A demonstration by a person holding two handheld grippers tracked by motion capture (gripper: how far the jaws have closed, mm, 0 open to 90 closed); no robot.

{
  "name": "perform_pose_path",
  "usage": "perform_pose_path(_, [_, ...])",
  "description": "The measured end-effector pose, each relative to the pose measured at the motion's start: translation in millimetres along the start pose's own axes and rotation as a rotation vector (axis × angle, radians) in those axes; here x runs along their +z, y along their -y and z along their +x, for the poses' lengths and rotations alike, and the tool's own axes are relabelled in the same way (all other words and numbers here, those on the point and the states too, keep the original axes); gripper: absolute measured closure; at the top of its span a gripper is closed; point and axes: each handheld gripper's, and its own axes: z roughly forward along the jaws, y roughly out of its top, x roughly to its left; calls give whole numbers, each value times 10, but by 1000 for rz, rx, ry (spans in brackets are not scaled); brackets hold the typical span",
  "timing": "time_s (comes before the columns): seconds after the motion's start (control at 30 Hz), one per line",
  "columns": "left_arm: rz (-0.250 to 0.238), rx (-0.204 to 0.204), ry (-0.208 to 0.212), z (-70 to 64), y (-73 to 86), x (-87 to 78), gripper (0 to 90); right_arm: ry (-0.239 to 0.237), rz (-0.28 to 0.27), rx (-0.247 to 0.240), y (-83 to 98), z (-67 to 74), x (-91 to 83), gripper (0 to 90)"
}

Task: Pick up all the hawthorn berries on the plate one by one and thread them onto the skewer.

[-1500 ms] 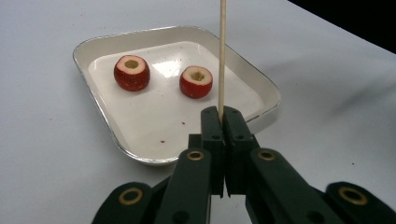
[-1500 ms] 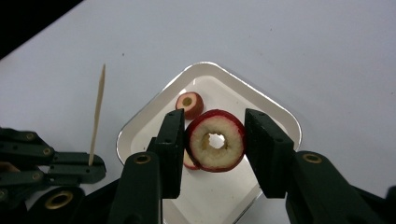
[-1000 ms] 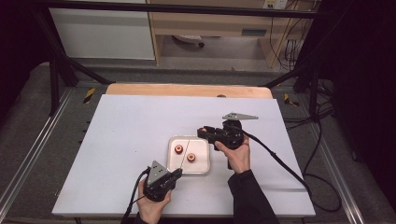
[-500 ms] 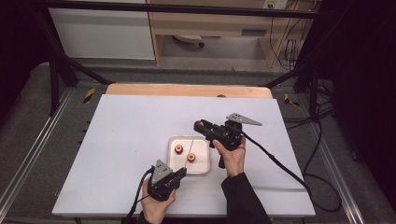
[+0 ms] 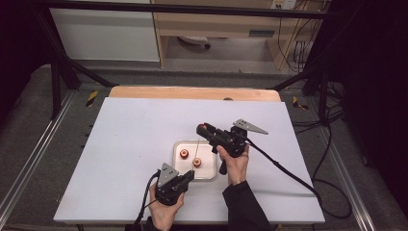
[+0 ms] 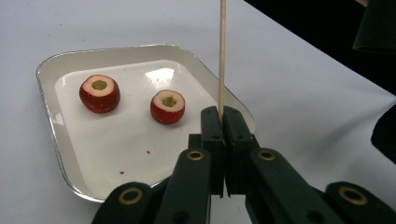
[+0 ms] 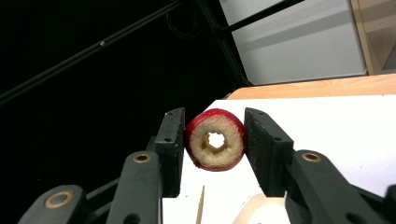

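Right gripper view cuts off the skewer (image 7: 201,205) below the fruit slice (image 7: 215,139).

No text, label, brand, number or sign can be read on anything in these pictures.

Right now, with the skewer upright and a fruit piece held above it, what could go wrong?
1. The right gripper pinches the cored red fruit piece only at its rounded sides; it could slip or squash when pushed down.
2. The left gripper clamps the thin skewer at its very bottom, so it may tilt or snap under load.
3. The hole in the fruit is small; a miss could knock the two pieces on the tray.
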Motion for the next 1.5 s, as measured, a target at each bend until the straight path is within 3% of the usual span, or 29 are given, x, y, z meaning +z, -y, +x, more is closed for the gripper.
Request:
perform_pose_path(0.3, [4,-9,5,-15,11,27,886,-15,-13,23,60,-27,-5,599])
perform_pose_path(1.5, [-9,-42,2,16,7,10,886,-43,14,34,186,0,33,599])
